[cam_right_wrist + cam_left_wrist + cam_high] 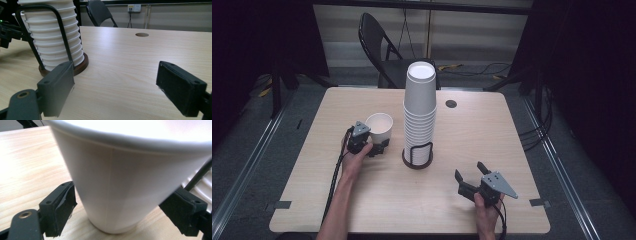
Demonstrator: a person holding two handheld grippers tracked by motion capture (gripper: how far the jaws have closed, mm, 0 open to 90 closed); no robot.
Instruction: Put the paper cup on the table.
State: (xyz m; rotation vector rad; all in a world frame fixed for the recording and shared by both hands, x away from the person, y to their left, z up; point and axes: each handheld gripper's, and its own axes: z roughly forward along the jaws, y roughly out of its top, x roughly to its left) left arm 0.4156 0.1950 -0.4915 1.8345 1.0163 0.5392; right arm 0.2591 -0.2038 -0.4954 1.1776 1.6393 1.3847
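Note:
A single white paper cup (379, 127) stands upright on the wooden table (472, 130), left of centre. My left gripper (377, 146) is open, its jaws on either side of the cup's lower wall; in the left gripper view the cup (120, 177) rises between the two black pads (62, 205). A tall stack of upside-down white cups (419, 110) sits in a wire holder on a dark round base (417, 162) at mid-table. My right gripper (468, 170) rests near the front right, open, with nothing between its jaws. In the right gripper view that gripper (115, 75) faces the stack (52, 32).
A black folding chair (382, 50) stands beyond the far edge of the table. A round cable hole (451, 104) lies right of the stack. Bare tabletop stretches on the right half and along the front edge. Cables trail on the floor at right.

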